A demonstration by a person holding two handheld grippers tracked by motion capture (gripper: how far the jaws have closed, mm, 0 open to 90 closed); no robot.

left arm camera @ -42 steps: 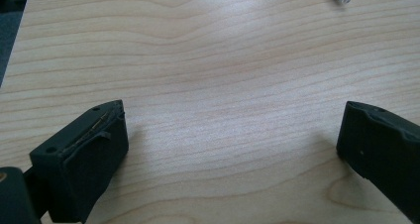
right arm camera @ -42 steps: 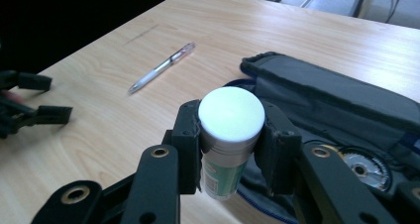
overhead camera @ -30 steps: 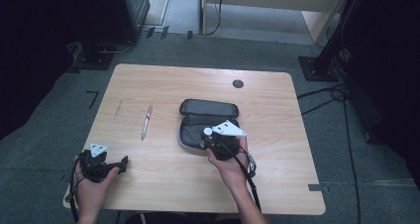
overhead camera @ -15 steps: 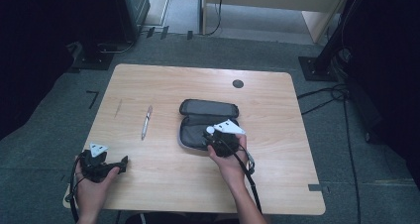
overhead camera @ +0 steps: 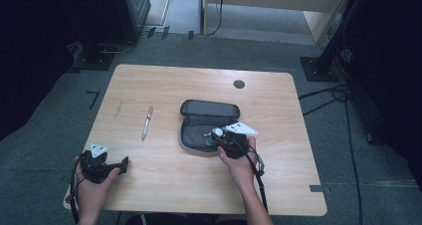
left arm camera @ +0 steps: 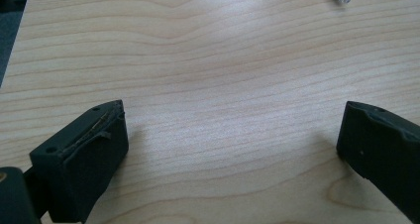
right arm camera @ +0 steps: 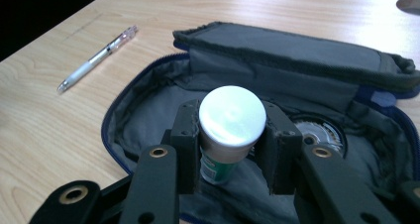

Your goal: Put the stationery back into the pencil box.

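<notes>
1. Over on the left edge of the table (overhead camera: 164,85), my left hand (overhead camera: 89,190) rests near the front corner with my left gripper (overhead camera: 117,166) lying low on the wood, its jaws spread wide with nothing between them. In the left gripper view I see bare wood grain between the two black jaws and the pen's tip at the top edge.
2. Moving right, the pen (overhead camera: 147,122) lies loose on the table, apart from the open pencil case (overhead camera: 209,128). My guess is it goes in after this.
3. Centre now: the case sits unzipped, lid folded back towards the far side. In the right gripper view a roll of tape (right arm camera: 317,130) already lies in its lined bed.
4. Right side: my right gripper (right arm camera: 229,135) has its jaws drawn in narrow and pressed on a small bottle (right arm camera: 230,130) with a white cap and a green label, held upright just over the near half of the case.
5. My right hand (overhead camera: 239,158) reaches forward from the table's front edge, gripper angled down into the case.
6. Progress, as I judge it: one item is packed and the bottle is on its way in but not let go; the pen and the zip remain.
</notes>
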